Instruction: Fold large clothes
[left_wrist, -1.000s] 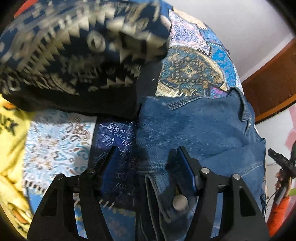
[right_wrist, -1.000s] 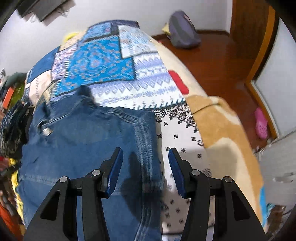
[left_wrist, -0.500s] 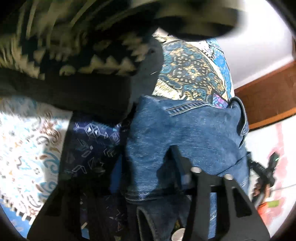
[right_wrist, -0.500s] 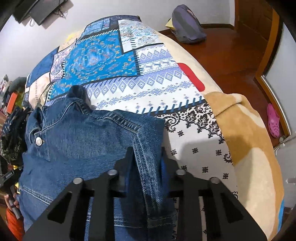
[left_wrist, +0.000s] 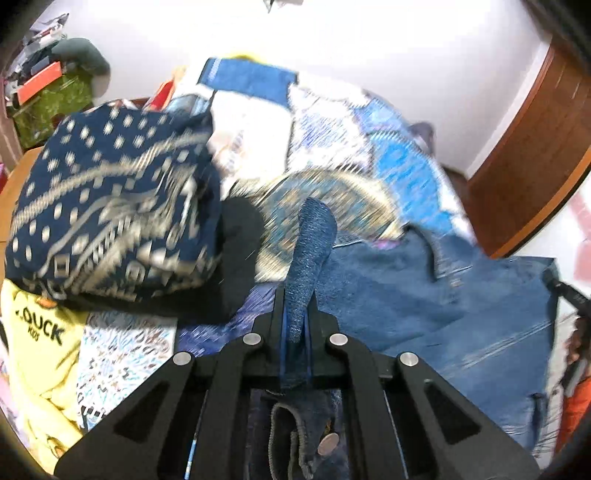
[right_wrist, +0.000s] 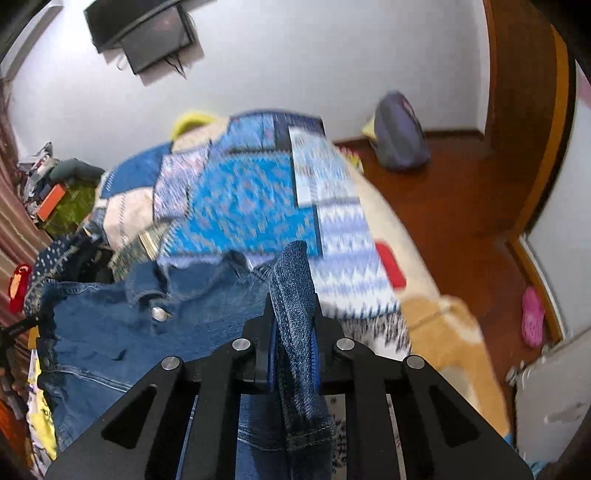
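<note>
Both claws clamp folds of the denim jacket (right_wrist: 110, 332): the left gripper (left_wrist: 295, 328) and right gripper (right_wrist: 293, 332). The jacket lies on a patchwork bedspread (right_wrist: 243, 199). A patterned navy garment (left_wrist: 110, 214) crowds its left; beyond, a backpack (right_wrist: 400, 136).

Blue denim jacket (right_wrist: 110, 332), spread, edges pinched up

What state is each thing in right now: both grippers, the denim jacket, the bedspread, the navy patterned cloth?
left gripper: shut on a fold of denim.
right gripper: shut on a denim edge.
denim jacket: spread on the bed, pinched at two points.
patchwork bedspread: laid flat.
navy patterned cloth: heaped, unfolded.
</note>
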